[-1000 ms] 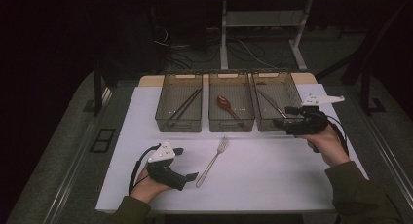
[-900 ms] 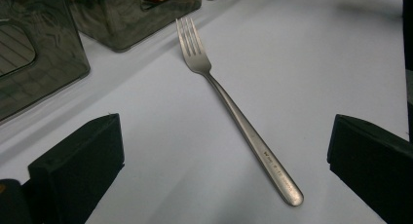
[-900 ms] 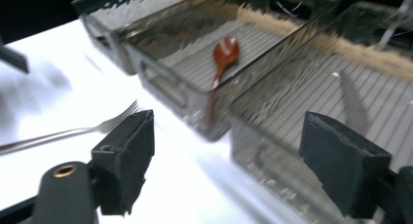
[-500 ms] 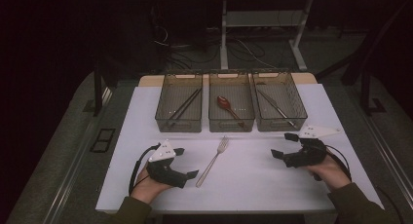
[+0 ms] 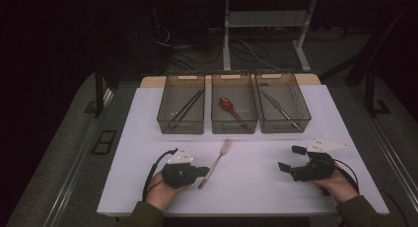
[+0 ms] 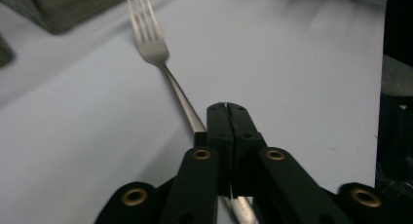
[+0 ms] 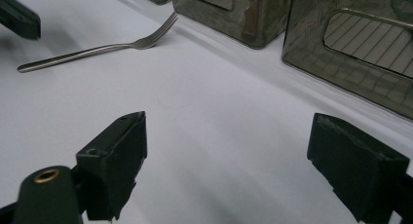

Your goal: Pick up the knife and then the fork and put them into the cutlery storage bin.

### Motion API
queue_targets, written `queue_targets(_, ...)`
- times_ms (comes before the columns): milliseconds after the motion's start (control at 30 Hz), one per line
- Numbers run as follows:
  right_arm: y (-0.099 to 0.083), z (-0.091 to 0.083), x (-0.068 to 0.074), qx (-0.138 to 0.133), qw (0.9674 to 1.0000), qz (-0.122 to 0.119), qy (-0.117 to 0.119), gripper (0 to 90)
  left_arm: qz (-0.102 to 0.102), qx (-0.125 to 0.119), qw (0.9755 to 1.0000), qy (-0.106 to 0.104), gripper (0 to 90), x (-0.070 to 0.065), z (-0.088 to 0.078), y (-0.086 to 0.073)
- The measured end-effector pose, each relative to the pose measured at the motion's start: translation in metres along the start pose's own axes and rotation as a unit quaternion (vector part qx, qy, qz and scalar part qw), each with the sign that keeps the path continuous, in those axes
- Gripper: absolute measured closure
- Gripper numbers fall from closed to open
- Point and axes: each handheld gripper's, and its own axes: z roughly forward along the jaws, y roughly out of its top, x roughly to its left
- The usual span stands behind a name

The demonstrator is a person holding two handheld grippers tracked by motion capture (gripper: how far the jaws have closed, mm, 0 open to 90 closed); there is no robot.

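on white tabletop (image 5: pixel 256 187): silver fork (image 5: pixel 215 163) (slim-handled)

We find no readable txt, label, brand or no. anywhere: not on the bins at frame centre, nor on the white table sheet, nor on either gripper's body.
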Motion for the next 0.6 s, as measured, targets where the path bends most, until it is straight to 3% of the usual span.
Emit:
queue_targets(200,0.000,0.001,0.001,0.004,1.0000,-0.006,0.003,13.8,0.023,0.053,0.9983,0.001,88.7,-0.009,0.019,-0.003)
queue_targets(333,0.000,0.001,0.001,0.004,1.0000,-0.005,0.003,13.8,0.028,0.053,0.9982,0.007,88.8,-0.009,0.018,-0.002)
queue_targets(600,-0.001,0.001,0.001,0.008,0.9999,-0.007,0.005,13.8,0.022,0.060,0.9965,0.054,88.8,0.000,0.011,-0.003)
